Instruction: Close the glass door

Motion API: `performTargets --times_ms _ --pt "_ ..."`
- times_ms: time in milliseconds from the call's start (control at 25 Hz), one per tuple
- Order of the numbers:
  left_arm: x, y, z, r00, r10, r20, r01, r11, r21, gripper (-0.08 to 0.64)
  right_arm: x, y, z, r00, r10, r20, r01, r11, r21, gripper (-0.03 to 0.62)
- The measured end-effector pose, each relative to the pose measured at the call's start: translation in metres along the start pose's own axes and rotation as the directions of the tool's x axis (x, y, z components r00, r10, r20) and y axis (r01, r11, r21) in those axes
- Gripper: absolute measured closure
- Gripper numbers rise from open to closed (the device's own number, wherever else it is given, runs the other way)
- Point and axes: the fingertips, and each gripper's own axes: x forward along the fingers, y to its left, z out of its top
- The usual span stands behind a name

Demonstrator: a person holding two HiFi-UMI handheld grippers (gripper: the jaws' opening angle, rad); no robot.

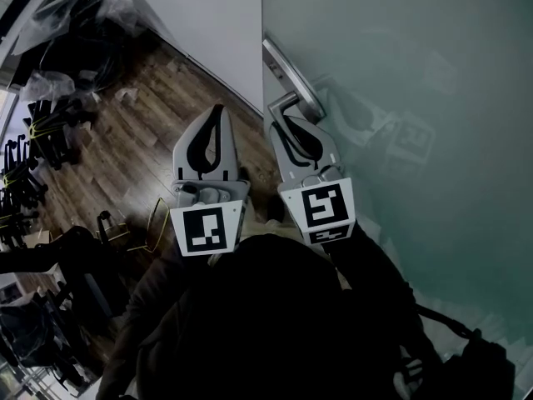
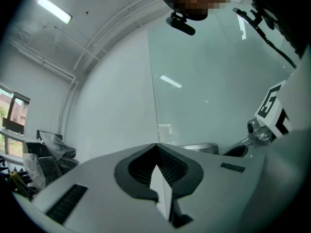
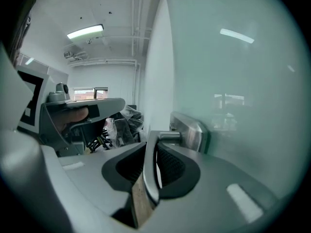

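The frosted glass door (image 1: pixel 416 98) fills the right side of the scene, and its left edge stands beside a white wall (image 1: pixel 216 23). To the left lies a wooden floor (image 1: pixel 141 132), with black gear and plastic bags (image 1: pixel 50 98) heaped at its far left. The right gripper (image 3: pixel 155 141) is up against the door, its jaws clenched on the metal lever handle (image 3: pixel 149 171), which runs between them from its plate on the glass. The left gripper (image 2: pixel 156 145) hangs just left of it over the floor, its jaws pressed together with nothing between them.
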Motion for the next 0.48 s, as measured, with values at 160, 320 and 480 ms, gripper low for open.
performTargets --times_ms 160,320,480 --pt "-0.017 0.000 -0.001 0.998 0.055 -0.007 -0.055 0.998 0.000 0.563 -0.001 0.002 -0.001 1.000 0.031 -0.002 -0.031 0.999 0.014 0.528" --pt "-0.043 0.016 -0.002 0.995 0.100 -0.014 -0.100 0.995 0.008 0.563 0.001 0.020 -0.005 0.998 0.055 -0.005 -0.055 0.998 0.021 0.528" --pt "-0.077 0.037 -0.001 0.990 0.144 -0.007 -0.144 0.990 -0.006 0.563 0.001 0.050 -0.004 0.995 0.098 -0.005 -0.098 0.995 0.017 0.528"
